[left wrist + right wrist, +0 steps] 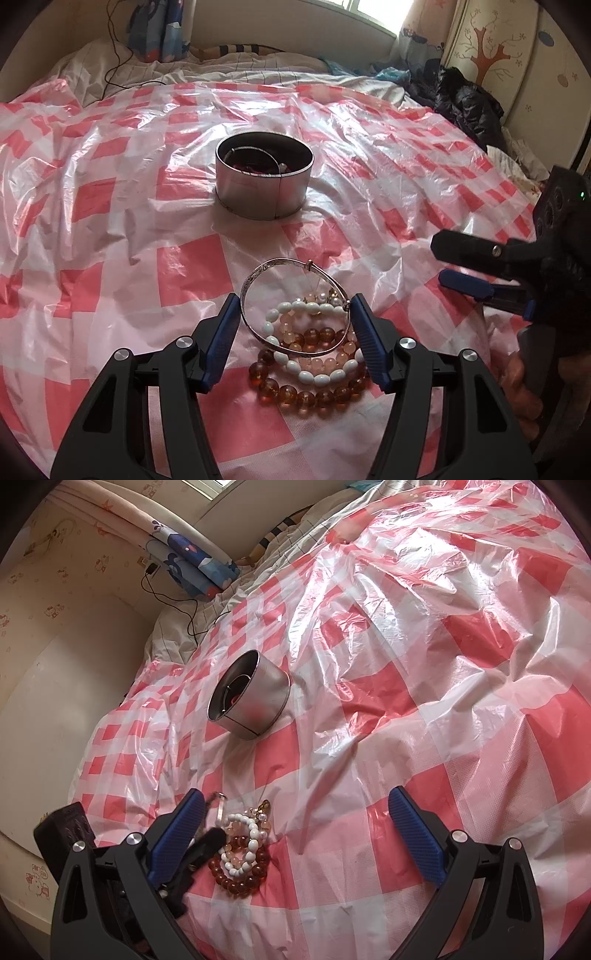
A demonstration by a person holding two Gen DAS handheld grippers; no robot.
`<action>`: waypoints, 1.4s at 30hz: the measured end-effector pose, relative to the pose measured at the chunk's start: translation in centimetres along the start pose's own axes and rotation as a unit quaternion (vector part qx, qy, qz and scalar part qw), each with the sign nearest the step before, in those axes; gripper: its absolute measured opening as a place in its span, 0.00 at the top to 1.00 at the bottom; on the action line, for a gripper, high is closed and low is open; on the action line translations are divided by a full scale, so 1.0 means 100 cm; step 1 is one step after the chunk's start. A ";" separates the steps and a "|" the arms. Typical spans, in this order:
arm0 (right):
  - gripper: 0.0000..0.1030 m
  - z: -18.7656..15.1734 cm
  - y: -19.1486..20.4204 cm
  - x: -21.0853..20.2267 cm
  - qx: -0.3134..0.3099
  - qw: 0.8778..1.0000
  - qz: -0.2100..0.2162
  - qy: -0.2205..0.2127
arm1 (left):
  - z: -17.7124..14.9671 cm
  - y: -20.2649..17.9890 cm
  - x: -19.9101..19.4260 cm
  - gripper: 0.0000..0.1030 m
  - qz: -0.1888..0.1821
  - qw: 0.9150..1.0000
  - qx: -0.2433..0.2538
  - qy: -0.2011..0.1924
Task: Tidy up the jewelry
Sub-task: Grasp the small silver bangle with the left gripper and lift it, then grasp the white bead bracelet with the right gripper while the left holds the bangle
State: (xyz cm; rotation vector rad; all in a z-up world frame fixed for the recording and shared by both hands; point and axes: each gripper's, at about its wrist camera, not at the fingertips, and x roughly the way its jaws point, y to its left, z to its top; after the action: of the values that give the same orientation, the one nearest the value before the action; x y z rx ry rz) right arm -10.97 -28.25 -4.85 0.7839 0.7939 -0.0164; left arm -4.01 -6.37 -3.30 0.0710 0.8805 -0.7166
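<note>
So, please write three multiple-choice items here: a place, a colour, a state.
1. The bead bracelets lie: A in a drawer; B on the checked sheet; C on a wooden floor.
2. The oval beads are: A white; B green; C black.
3. The right gripper has its jaws: A shut on a bracelet; B shut on a spoon; C open, empty.
B: they lie piled on the sheet. A: the oval strand is white. C: only the sheet shows between the jaws.
</note>
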 end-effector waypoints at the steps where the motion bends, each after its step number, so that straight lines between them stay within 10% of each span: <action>1: 0.07 -0.001 0.001 0.001 -0.004 1.000 0.000 0.002 | 0.002 0.004 -0.003 0.44 -0.004 1.000 -0.011 -0.006; 13: 0.07 -0.055 0.085 0.040 -0.265 0.960 -0.073 0.057 | 0.042 0.068 0.004 0.44 0.054 0.997 -0.056 -0.010; 42: 0.07 -0.066 0.094 0.067 -0.287 0.953 -0.098 0.021 | 0.046 0.049 0.000 0.44 0.035 0.998 -0.050 -0.034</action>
State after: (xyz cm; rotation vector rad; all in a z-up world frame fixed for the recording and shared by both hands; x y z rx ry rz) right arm -7.55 -15.42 -6.18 0.1535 0.8582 0.0516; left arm 2.04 -4.19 -1.45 -0.0115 0.8428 -0.6050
